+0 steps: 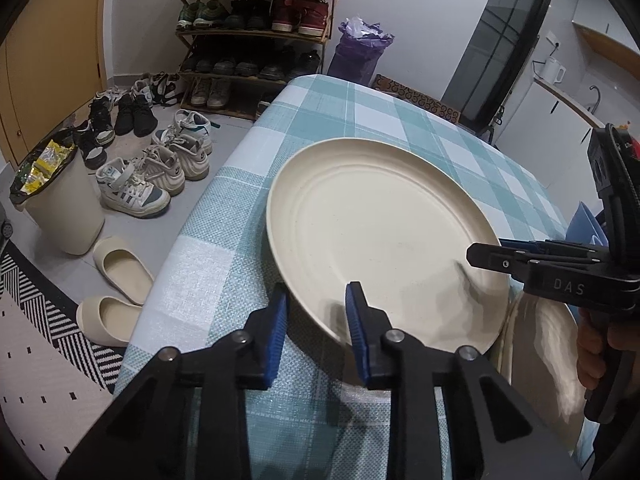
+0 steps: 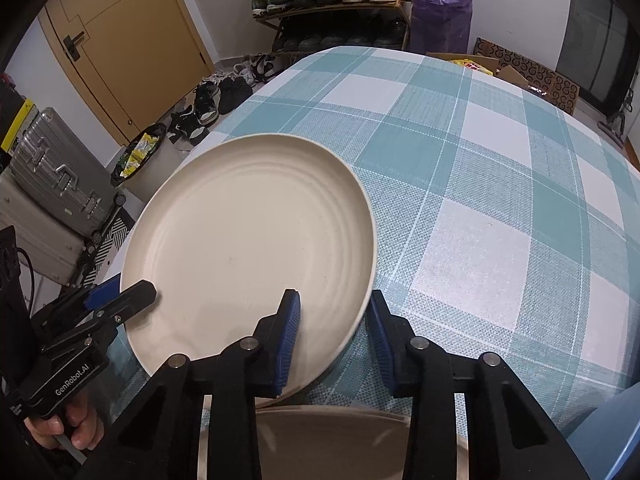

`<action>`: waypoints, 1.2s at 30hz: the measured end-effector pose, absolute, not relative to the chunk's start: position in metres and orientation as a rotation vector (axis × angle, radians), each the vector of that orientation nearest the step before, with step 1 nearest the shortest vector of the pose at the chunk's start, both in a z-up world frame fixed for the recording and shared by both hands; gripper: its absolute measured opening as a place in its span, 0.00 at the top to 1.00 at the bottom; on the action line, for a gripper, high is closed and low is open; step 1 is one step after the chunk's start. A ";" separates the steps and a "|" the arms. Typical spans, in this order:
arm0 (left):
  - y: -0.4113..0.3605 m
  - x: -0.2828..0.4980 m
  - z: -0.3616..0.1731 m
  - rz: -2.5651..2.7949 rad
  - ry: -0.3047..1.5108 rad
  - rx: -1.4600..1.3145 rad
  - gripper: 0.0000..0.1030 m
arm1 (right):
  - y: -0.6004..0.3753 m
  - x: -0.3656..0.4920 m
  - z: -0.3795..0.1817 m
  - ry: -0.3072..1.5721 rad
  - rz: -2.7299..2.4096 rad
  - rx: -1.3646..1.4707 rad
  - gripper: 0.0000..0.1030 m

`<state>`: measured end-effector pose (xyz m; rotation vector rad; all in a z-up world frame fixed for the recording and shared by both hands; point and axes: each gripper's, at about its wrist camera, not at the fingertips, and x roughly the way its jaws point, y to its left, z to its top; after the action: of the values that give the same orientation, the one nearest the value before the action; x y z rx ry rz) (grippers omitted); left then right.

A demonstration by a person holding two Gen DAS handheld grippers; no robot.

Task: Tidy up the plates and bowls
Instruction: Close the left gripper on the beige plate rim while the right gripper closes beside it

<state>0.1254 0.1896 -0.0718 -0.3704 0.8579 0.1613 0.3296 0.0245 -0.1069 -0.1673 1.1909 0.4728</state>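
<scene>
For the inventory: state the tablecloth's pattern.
The tablecloth is a teal and white check, clearest in the right wrist view.

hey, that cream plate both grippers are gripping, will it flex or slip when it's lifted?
The cream plate looks rigid, so it probably won't flex. Its smooth rim could slip, though the left gripper and right gripper have ribbed pads. Probably light.

Left wrist cam sits close over near left of the surface (image 1: 224, 208), looking down and fwd along its fingers (image 1: 280, 320) toward the far shoe rack (image 1: 256, 32). Right wrist cam looks down more steeply from near right. Both share the plate (image 2: 248, 240), the checked surface, and each other's gripper.
</scene>
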 end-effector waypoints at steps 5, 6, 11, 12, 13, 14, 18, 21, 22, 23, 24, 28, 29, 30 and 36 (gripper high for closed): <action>0.192 0.124 -0.072 0.168 0.857 -0.377 0.75 | 0.024 0.329 -0.107 1.186 0.469 -0.173 0.72; 0.193 0.125 -0.072 0.172 0.857 -0.376 0.75 | 0.024 0.329 -0.107 1.184 0.470 -0.178 0.73; 0.193 0.124 -0.072 0.185 0.855 -0.373 0.75 | 0.025 0.326 -0.106 1.174 0.468 -0.190 0.77; 0.193 0.123 -0.071 0.188 0.853 -0.371 0.75 | 0.025 0.326 -0.106 1.173 0.470 -0.190 0.77; 0.193 0.123 -0.071 0.191 0.850 -0.369 0.75 | 0.025 0.326 -0.106 1.169 0.472 -0.192 0.77; 0.193 0.122 -0.070 0.192 0.847 -0.368 0.75 | 0.026 0.326 -0.105 1.165 0.473 -0.194 0.77; 0.194 0.119 -0.066 0.193 0.835 -0.371 0.75 | 0.027 0.325 -0.102 1.159 0.478 -0.198 0.77; 0.194 0.118 -0.063 0.198 0.826 -0.369 0.75 | 0.027 0.324 -0.098 1.149 0.479 -0.197 0.77; 0.195 0.117 -0.062 0.199 0.823 -0.370 0.75 | 0.028 0.323 -0.096 1.144 0.480 -0.198 0.77; 0.195 0.116 -0.060 0.199 0.818 -0.370 0.75 | 0.028 0.322 -0.095 1.142 0.481 -0.197 0.77; 0.195 0.115 -0.059 0.199 0.814 -0.370 0.75 | 0.028 0.321 -0.093 1.138 0.482 -0.197 0.77; 0.195 0.112 -0.051 0.203 0.794 -0.362 0.75 | 0.029 0.318 -0.085 1.121 0.483 -0.202 0.77; 0.194 0.112 -0.049 0.204 0.790 -0.360 0.75 | 0.029 0.316 -0.083 1.118 0.483 -0.204 0.77; 0.194 0.111 -0.046 0.203 0.783 -0.360 0.75 | 0.029 0.315 -0.081 1.114 0.484 -0.206 0.77; 0.189 0.107 -0.035 0.195 0.760 -0.345 0.75 | 0.027 0.306 -0.064 1.086 0.479 -0.207 0.77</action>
<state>0.1072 0.1889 -0.0348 -0.3454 0.7597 0.1949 0.3064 0.0273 -0.0641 -0.2071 1.0861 0.4794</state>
